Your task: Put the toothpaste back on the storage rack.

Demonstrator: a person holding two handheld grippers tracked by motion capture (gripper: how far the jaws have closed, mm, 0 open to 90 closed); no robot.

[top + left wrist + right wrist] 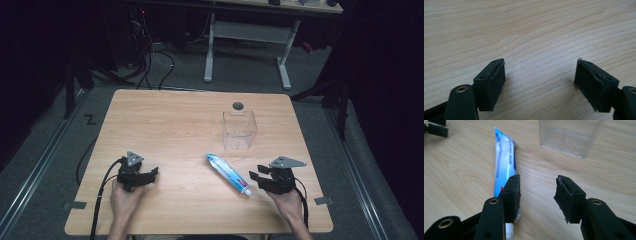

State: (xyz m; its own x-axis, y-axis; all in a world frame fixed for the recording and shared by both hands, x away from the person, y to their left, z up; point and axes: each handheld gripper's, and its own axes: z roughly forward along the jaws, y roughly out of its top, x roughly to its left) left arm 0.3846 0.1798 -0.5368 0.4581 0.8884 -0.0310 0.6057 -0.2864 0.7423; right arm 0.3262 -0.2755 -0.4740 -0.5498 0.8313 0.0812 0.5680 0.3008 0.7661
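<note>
A blue and white toothpaste tube [227, 173] lies flat on the wooden table [170, 125], its white cap toward the near right. My right gripper [255, 178] sits just right of the cap end. In the right gripper view the tube [504, 162] runs along the outer side of the left jaw, and the right gripper [537, 192] is open with bare wood between its pads. A clear plastic box [239, 130] stands upright beyond the tube, and it appears again [570, 135] ahead of the jaws. My left gripper [151, 175] rests at the near left, open [540, 75] over bare wood.
A round grey cable hole [238, 105] sits near the table's far edge, behind the box. Beyond the table stands a white desk frame [245, 35] with cables on the dark floor. The left gripper's jaws [435, 128] show in the far corner of the right gripper view.
</note>
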